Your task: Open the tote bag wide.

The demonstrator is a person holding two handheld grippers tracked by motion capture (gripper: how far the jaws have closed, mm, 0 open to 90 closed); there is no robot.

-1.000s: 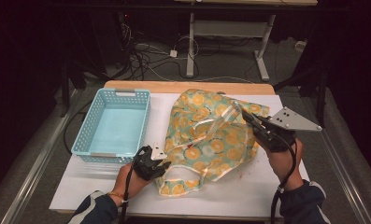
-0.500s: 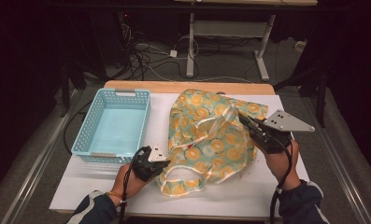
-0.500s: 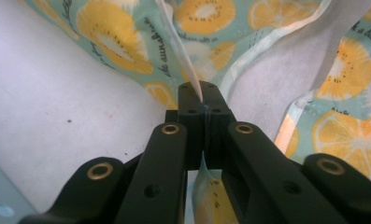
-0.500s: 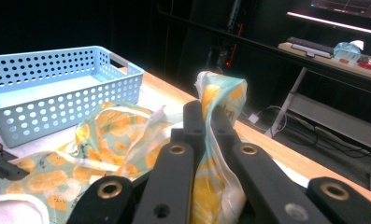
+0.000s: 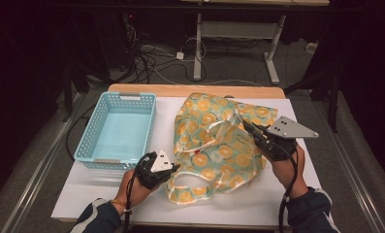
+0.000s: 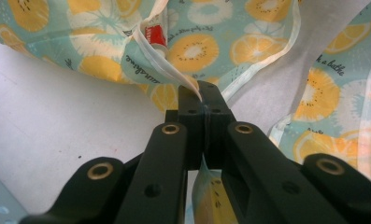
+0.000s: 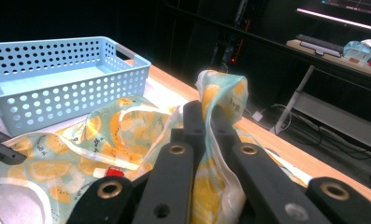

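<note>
Fruit-print bag [image 5: 219, 145] hem pinched, hidden inside both tongs

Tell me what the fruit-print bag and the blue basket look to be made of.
Bag: probably a thin coated or plastic-like fabric; it creases softly, bunches where it is pinched, and has a slight sheen, with pale ribbon-like trim and handles. Basket: likely moulded plastic, semi-matte; its rigid walls carry regular rows of round holes and a smooth rim.

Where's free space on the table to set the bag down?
Free: inside the blue basket, and the white tabletop strip along the near edge. Crowded: centre-right, where the citrus-print bag sprawls between the left gripper and right gripper.
</note>
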